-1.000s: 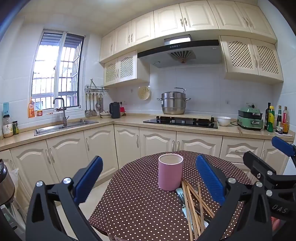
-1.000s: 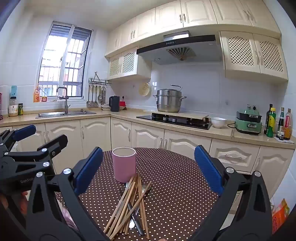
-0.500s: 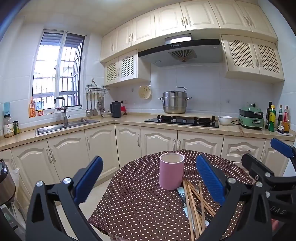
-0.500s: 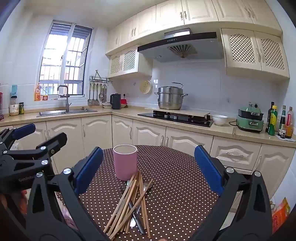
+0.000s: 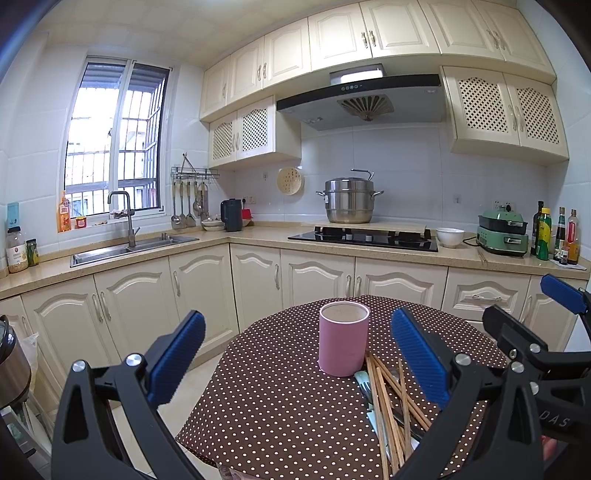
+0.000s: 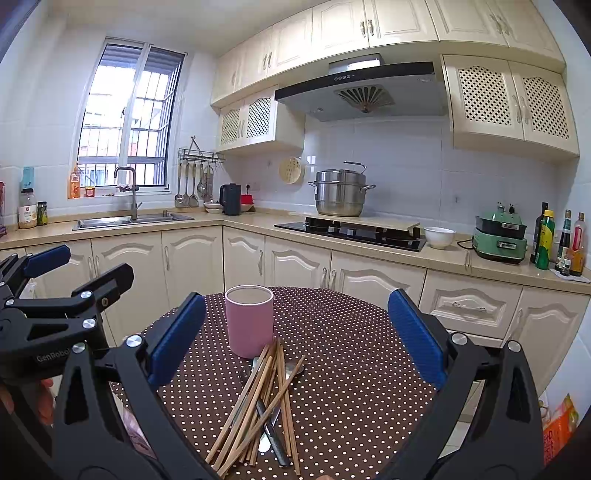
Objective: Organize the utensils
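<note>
Chopsticks (image 6: 258, 402) heaped against pink cup (image 6: 249, 319)

1. Daylight is pouring in through the window (image 5: 114, 140) at about ten o'clock in both views, and its panes are blowing out to near white.
2. The room is reading bright and even; the cream cabinets (image 6: 332, 26) at twelve o'clock are showing no harsh shadows.
3. The wall tiles (image 6: 399, 162) behind the steel pot (image 6: 340, 192) are catching a soft sheen, and the pot is glinting.
4. The fisheye lens is bending straight lines, so the countertop (image 5: 258, 236) is bowing and the cabinets are curving toward the rim.
5. Dark vignetting is closing in at the corners, strongest at one and eleven o'clock.
6. The polka-dot tablecloth (image 5: 280, 398) is staying sharp; nothing is showing motion blur.
</note>
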Available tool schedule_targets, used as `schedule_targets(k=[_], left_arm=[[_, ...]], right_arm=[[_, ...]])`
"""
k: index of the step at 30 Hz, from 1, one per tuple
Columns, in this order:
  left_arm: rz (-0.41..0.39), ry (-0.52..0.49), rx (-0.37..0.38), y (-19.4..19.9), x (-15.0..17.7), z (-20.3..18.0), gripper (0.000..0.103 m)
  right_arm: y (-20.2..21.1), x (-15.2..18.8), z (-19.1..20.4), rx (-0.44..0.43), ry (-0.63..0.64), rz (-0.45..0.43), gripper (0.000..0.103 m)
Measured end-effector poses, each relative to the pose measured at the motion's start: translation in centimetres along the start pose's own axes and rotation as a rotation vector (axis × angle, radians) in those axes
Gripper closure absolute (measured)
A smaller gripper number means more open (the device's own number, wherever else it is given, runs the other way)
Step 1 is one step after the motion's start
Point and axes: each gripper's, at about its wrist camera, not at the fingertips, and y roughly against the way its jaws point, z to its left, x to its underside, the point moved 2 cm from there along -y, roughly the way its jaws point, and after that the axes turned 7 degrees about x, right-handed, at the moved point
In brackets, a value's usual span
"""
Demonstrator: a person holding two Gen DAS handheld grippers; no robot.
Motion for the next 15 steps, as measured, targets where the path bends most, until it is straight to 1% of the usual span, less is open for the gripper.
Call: schedule_targets(k=[15], left_arm=[[0.002,-0.002,-0.001,0.07,-0.04,0.39,0.004]], right_arm=[[-0.30,0.03,0.03,-0.002,-0.002,0.008,0.006]])
